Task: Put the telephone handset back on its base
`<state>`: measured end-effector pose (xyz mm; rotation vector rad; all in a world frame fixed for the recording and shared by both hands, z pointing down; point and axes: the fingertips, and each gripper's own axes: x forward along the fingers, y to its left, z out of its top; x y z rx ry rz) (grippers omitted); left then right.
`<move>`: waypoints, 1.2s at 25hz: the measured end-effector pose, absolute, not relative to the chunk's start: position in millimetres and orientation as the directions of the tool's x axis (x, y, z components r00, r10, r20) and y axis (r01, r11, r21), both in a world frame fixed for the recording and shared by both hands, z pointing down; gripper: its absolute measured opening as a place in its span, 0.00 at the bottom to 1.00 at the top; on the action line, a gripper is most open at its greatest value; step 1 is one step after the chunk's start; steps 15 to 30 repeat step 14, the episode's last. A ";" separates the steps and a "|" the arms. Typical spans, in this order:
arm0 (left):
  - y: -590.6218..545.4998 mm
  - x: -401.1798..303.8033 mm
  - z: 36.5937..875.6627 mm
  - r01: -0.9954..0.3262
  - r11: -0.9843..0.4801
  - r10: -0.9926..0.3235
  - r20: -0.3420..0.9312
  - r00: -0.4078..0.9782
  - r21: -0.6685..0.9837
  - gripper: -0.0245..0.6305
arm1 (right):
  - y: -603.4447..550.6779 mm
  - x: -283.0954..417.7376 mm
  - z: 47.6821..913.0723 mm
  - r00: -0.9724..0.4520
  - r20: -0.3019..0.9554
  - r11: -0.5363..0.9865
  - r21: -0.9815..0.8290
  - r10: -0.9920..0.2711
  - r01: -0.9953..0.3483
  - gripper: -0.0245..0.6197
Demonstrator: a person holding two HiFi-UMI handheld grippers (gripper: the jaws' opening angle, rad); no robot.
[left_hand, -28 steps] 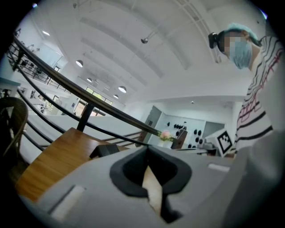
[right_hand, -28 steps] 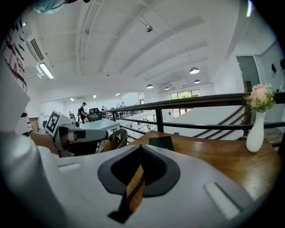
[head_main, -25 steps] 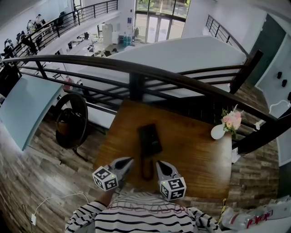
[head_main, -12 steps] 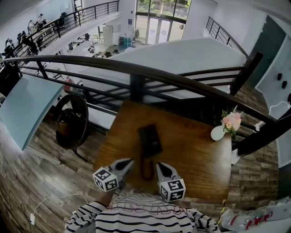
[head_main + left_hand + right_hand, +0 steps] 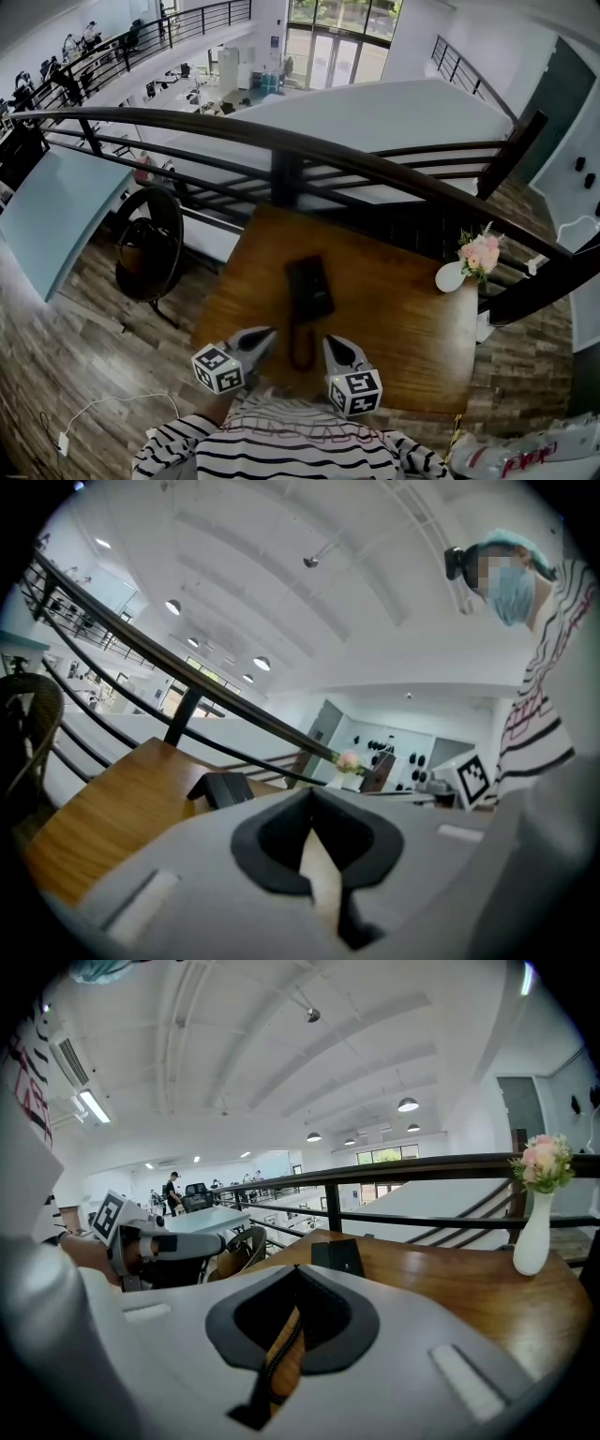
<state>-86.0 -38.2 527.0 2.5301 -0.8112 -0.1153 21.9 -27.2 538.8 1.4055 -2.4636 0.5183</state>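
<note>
Where the left gripper point(image 5: 312, 791) ends, its two jaws are pressed together at the tips with nothing between them. The right gripper point(image 5: 297, 1269) shows the same closed form and is also empty, with only a narrow slit of wood colour visible below its tips.

From the head view, the left gripper point(image 5: 269, 332) and the right gripper point(image 5: 329, 340) are held side by side, low over the near edge of a wooden table point(image 5: 412, 328). Each has its marker cube point(image 5: 217, 367) turned toward the person, whose striped top point(image 5: 281, 445) fills the bottom of the view.

Between the two grippers lies the dark handset point(image 5: 302, 345), lengthwise on the table, off its cradle and apart from both sets of jaws. Just beyond its far end sits the black base point(image 5: 309, 286), near the middle of the table; whether the two touch cannot be told. The base point(image 5: 222, 787) also appears ahead of the jaws in the left gripper view, and the base point(image 5: 337, 1255) likewise in the right gripper view.

A white vase point(image 5: 450, 276) of pink flowers stands at the table's right edge, well apart from the base. A dark curved railing point(image 5: 281, 141) runs behind the table, and a round-backed chair point(image 5: 148, 246) stands on the floor to the left.
</note>
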 end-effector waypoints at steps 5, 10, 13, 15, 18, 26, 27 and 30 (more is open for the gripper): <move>-40.1 -81.9 529.1 -0.529 -0.705 -0.567 0.072 0.821 0.472 0.04 | -30.9 24.3 539.6 -0.504 0.391 0.474 -0.177 -0.770 -0.862 0.04; -42.9 -74.4 529.2 -0.531 -0.702 -0.569 0.074 0.819 0.474 0.04 | -34.3 29.2 540.6 -0.512 0.395 0.482 -0.181 -0.763 -0.857 0.04; -45.3 -70.9 528.2 -0.535 -0.699 -0.574 0.074 0.816 0.475 0.04 | -37.4 32.6 540.0 -0.516 0.394 0.487 -0.179 -0.761 -0.855 0.04; -46.2 -69.7 528.0 -0.536 -0.698 -0.576 0.073 0.814 0.475 0.04 | -38.4 33.9 540.0 -0.517 0.394 0.488 -0.178 -0.760 -0.854 0.04; -46.2 -69.7 528.0 -0.536 -0.698 -0.576 0.073 0.814 0.475 0.04 | -38.4 33.9 540.0 -0.517 0.394 0.488 -0.178 -0.760 -0.854 0.04; -46.2 -69.7 528.0 -0.536 -0.698 -0.576 0.073 0.814 0.475 0.04 | -38.4 33.9 540.0 -0.517 0.394 0.488 -0.178 -0.760 -0.854 0.04; -46.2 -69.7 528.0 -0.536 -0.698 -0.576 0.073 0.814 0.475 0.04 | -38.4 33.9 540.0 -0.517 0.394 0.488 -0.178 -0.760 -0.854 0.04; -46.2 -69.7 528.0 -0.536 -0.698 -0.576 0.073 0.814 0.475 0.04 | -38.4 33.9 540.0 -0.517 0.394 0.488 -0.178 -0.760 -0.854 0.04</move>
